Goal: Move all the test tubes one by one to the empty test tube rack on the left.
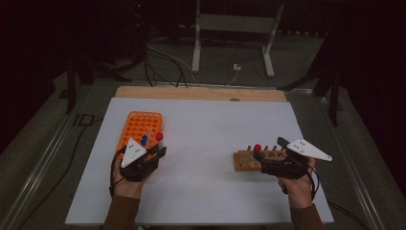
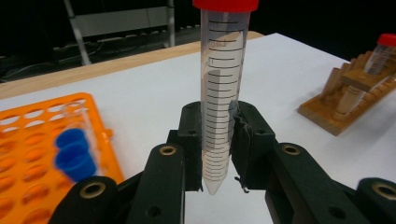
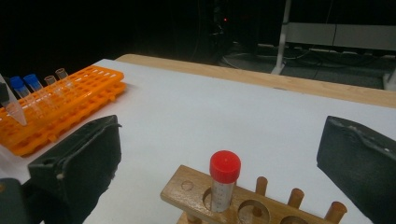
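Note:
My left gripper (image 2: 219,135) is shut on a clear red-capped tube (image 2: 223,93), held upright with its pointed tip just above the white table; from above, this gripper (image 1: 159,149) is beside the orange rack (image 1: 139,128). The orange rack (image 2: 28,140) holds blue-capped tubes (image 2: 72,154) and an uncapped one. My right gripper (image 3: 219,154) is open, its jaws wide apart on either side of a wooden rack (image 3: 243,200). A second red-capped tube (image 3: 224,184) stands in that rack (image 1: 251,160), and my right gripper (image 1: 270,155) sits right behind it.
A white sheet (image 1: 206,139) covers the table, with a wooden strip (image 1: 201,93) along its far edge. Cables and a metal stand (image 1: 234,28) lie on the dark floor beyond. The stretch of sheet between the two racks is bare.

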A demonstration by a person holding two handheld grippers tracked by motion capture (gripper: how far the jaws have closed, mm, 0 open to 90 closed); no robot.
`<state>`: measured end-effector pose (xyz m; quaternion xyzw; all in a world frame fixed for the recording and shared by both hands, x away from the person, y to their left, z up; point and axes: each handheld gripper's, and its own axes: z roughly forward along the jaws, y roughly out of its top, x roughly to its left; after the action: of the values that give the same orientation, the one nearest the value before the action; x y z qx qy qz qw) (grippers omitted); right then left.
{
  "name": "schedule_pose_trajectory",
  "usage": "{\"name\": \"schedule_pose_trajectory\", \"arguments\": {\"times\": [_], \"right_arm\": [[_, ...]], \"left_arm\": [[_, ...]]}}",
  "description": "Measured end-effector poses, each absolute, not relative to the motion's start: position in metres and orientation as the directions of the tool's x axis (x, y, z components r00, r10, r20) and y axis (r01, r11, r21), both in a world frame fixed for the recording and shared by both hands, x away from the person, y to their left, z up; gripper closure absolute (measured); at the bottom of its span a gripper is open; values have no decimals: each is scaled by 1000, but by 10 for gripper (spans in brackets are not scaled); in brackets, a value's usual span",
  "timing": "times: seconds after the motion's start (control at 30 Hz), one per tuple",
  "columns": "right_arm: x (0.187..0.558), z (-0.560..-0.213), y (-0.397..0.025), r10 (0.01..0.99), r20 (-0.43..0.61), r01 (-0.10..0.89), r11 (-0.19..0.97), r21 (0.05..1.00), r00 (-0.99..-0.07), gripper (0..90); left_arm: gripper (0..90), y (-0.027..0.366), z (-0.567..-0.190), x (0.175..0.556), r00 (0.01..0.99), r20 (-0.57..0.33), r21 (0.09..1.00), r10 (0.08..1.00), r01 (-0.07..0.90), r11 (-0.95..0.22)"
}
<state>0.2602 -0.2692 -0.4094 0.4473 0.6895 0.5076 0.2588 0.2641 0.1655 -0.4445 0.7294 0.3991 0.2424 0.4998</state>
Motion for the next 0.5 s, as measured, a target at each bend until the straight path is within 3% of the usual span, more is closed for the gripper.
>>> {"name": "schedule_pose_trajectory", "arguments": {"times": [0.5], "right_arm": [[260,-409,-270,879,101,353,80,932,-465,0]], "left_arm": [[753,193,-451,261,501,-36,915,864,364,-174]]}}
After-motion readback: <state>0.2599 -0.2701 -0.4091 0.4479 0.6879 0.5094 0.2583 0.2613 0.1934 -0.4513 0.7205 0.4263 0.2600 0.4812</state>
